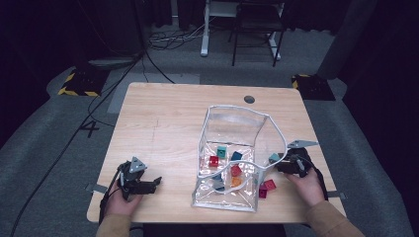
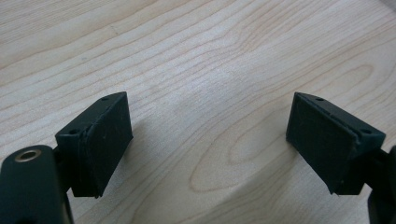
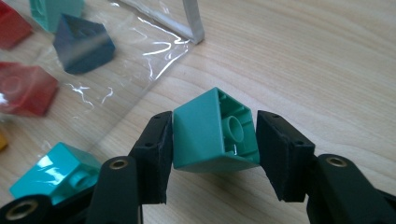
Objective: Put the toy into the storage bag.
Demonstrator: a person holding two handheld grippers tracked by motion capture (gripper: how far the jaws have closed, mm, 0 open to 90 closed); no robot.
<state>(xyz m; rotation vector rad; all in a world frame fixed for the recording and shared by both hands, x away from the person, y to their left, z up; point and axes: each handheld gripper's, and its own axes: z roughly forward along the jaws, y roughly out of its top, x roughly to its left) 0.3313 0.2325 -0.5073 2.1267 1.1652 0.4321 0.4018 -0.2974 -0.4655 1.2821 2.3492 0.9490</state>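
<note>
Clamped between the right gripper's (image 3: 212, 140) jaws near the table's (image 1: 163, 118) right edge, a teal sloped plastic brick (image 3: 215, 130) looked light, rigid, slippery, best pinched across flat sides; the left gripper (image 2: 210, 135) stood released.

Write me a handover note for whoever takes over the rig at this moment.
Right gripper: closed on a green brick, held just outside the clear bag.
Left gripper: open, nothing between the jaws, over bare table.
Done: several bricks already lie in the bag.
Left: drop the green brick in, then the pink brick on the table beside the bag.
</note>
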